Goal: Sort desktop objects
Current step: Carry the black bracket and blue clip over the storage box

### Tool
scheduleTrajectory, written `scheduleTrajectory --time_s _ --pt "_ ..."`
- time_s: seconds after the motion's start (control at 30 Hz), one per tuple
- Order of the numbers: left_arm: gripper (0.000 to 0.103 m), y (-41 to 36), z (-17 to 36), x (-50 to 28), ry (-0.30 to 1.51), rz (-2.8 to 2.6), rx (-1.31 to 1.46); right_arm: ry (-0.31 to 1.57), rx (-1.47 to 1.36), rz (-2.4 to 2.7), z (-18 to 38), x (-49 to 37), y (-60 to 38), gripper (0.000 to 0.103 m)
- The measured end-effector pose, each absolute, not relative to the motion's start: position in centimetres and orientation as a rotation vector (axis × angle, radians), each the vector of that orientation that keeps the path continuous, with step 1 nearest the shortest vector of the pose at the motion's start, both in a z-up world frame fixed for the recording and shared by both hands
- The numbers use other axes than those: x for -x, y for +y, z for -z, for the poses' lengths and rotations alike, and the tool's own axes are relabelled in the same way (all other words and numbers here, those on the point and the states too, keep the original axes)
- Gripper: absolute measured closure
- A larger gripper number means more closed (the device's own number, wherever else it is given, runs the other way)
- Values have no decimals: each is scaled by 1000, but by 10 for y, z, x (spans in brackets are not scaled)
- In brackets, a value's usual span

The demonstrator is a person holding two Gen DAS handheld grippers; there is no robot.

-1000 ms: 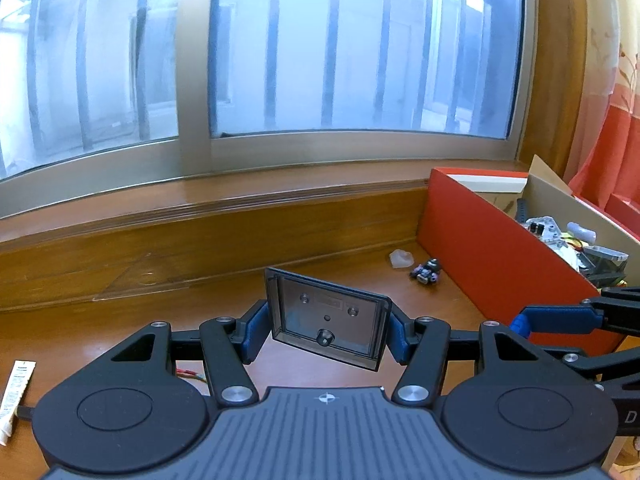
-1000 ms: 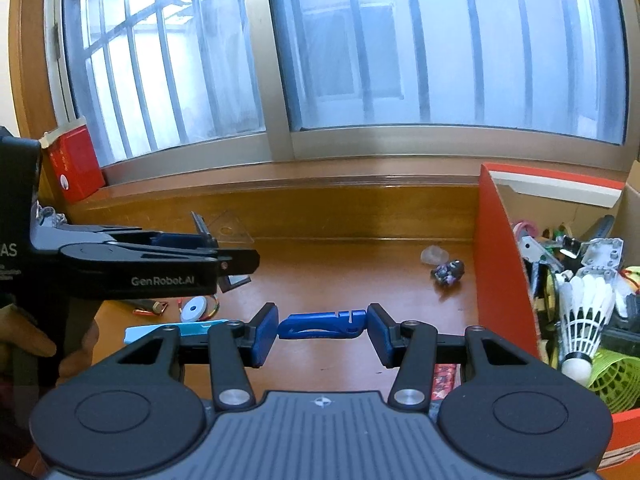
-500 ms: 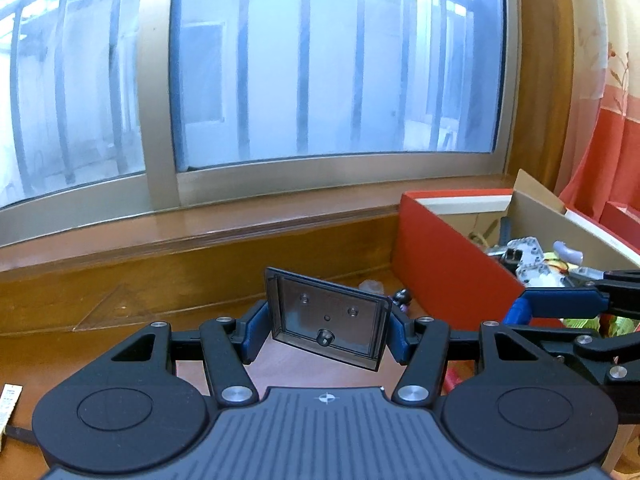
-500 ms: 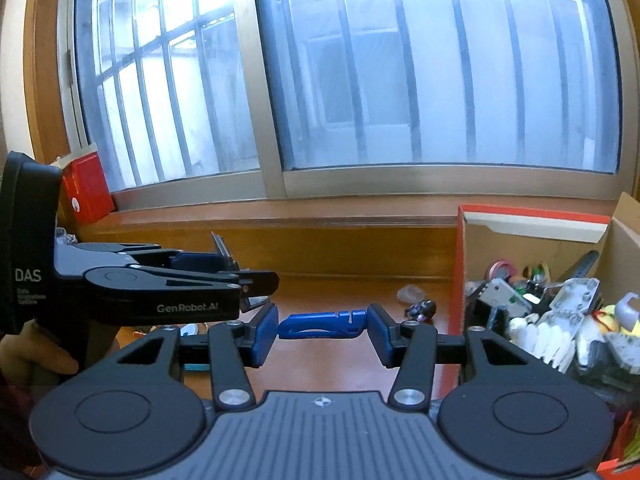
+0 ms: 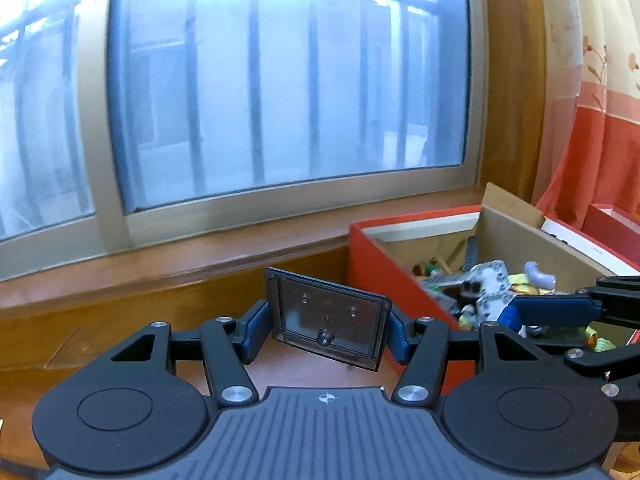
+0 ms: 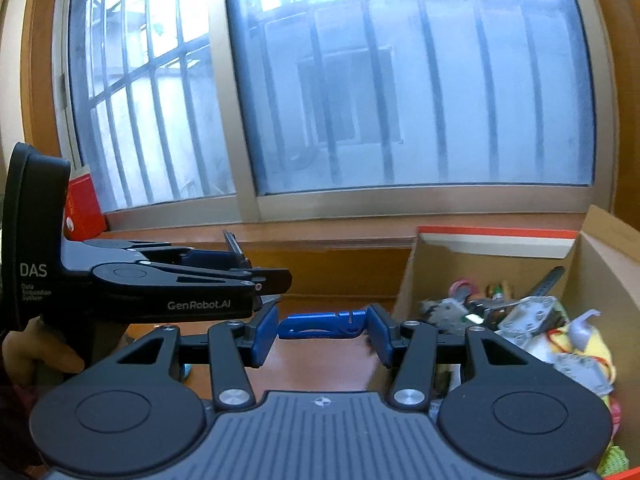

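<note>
The left gripper [image 5: 327,326] was clamped on a smoky transparent plastic plate [image 5: 328,320], tilted and held edge to edge between its blue pads, above the wooden desk [image 5: 304,368] just left of the red cardboard box [image 5: 384,280]. The right gripper [image 6: 322,330] pinched a small blue plastic tool [image 6: 320,324] lengthwise between its pads, beside the box's near wall. The box was crowded with grey toy parts [image 6: 528,316] and other odds and ends, under the barred window [image 5: 280,88].

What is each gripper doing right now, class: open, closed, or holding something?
Left gripper: closed on the smoky clear plastic plate.
Right gripper: closed on the small blue tool.
</note>
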State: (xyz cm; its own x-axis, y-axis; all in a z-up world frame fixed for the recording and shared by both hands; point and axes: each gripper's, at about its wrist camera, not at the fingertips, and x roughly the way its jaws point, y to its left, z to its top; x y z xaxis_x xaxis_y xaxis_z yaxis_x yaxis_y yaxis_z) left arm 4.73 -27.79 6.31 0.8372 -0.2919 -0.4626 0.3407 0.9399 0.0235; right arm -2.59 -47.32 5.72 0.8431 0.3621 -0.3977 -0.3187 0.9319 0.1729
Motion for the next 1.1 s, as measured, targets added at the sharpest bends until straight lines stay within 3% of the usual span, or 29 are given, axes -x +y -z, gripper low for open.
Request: scheduleTrajectory --time_s 1.1 --pt "44 -433 -53 -92 520 609 -203 447 -166 -86 -33 33 -602 51"
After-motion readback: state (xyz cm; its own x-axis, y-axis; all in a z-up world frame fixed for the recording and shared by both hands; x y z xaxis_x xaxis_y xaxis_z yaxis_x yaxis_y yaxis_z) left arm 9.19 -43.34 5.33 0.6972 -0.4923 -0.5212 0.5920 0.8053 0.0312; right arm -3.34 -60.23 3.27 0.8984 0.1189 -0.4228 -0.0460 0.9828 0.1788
